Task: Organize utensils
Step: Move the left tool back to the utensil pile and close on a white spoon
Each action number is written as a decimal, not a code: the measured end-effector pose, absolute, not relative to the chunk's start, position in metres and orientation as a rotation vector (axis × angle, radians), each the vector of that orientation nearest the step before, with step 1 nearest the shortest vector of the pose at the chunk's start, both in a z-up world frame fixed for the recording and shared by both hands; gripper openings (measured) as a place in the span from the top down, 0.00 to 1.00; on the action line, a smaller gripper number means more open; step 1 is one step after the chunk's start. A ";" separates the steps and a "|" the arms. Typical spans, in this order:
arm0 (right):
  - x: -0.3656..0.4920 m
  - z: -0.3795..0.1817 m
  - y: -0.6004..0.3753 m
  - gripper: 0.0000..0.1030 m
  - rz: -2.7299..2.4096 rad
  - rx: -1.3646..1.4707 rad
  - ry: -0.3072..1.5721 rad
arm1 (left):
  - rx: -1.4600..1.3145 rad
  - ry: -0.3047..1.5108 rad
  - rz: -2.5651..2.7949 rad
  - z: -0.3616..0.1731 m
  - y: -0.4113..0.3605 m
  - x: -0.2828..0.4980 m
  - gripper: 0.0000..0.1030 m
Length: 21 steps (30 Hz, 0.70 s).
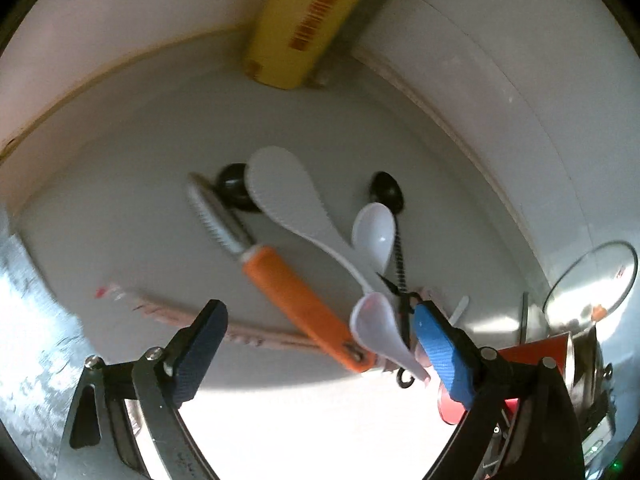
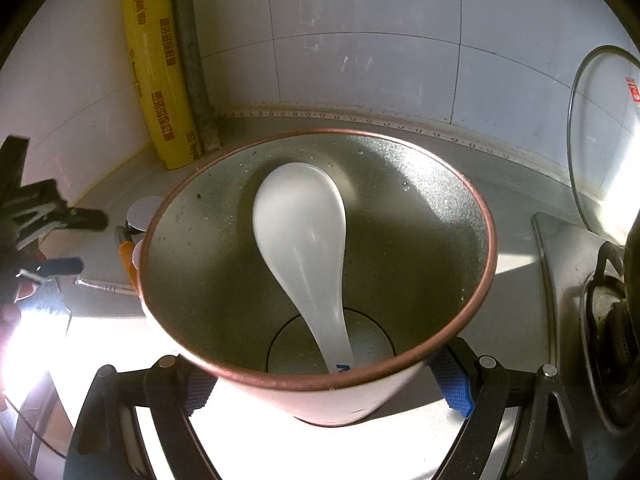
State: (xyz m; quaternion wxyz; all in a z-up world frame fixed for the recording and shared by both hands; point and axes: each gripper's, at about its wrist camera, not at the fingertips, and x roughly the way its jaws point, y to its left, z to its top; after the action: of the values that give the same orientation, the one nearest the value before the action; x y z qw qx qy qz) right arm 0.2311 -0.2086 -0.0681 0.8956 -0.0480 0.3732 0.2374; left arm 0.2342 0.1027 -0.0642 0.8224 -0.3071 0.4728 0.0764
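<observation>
In the left wrist view several utensils lie on the white counter: an orange-handled knife [image 1: 296,292], a white rice paddle [image 1: 288,200], two white spoons [image 1: 374,232] [image 1: 380,328], a black twisted-handle spoon [image 1: 386,188], a black ladle head [image 1: 234,186] and wrapped chopsticks [image 1: 160,308]. My left gripper [image 1: 316,344] is open above them. In the right wrist view my right gripper [image 2: 324,388] is shut on a red-rimmed cup [image 2: 460,184] that holds a white rice paddle [image 2: 304,240].
A yellow cling-film box [image 2: 160,68] leans in the tiled corner; it also shows in the left wrist view [image 1: 308,20]. A glass lid [image 2: 604,140] leans on the wall at right above a gas stove [image 2: 608,312]. The left gripper [image 2: 60,240] shows at the left.
</observation>
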 end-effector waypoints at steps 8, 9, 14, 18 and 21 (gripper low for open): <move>0.231 -0.068 -0.212 0.12 0.501 -0.096 0.772 | -0.583 1.049 0.097 -0.071 0.089 0.252 0.42; 0.231 -0.068 -0.212 0.12 0.501 -0.096 0.772 | -0.577 1.053 0.092 -0.074 0.087 0.258 0.47; 0.231 -0.068 -0.213 0.12 0.500 -0.099 0.772 | -0.556 1.050 0.054 -0.078 0.080 0.260 0.61; 0.230 -0.066 -0.213 0.12 0.499 -0.102 0.772 | -0.538 1.047 0.024 -0.078 0.075 0.260 0.68; 0.230 -0.066 -0.213 0.12 0.498 -0.102 0.772 | -0.526 1.052 0.015 -0.080 0.071 0.263 0.74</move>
State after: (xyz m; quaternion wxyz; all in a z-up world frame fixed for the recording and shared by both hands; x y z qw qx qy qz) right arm 0.2303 -0.2129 -0.0658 0.8950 -0.0494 0.3726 0.2404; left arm 0.2626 0.0711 -0.0803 0.8319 -0.2480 0.4964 0.0068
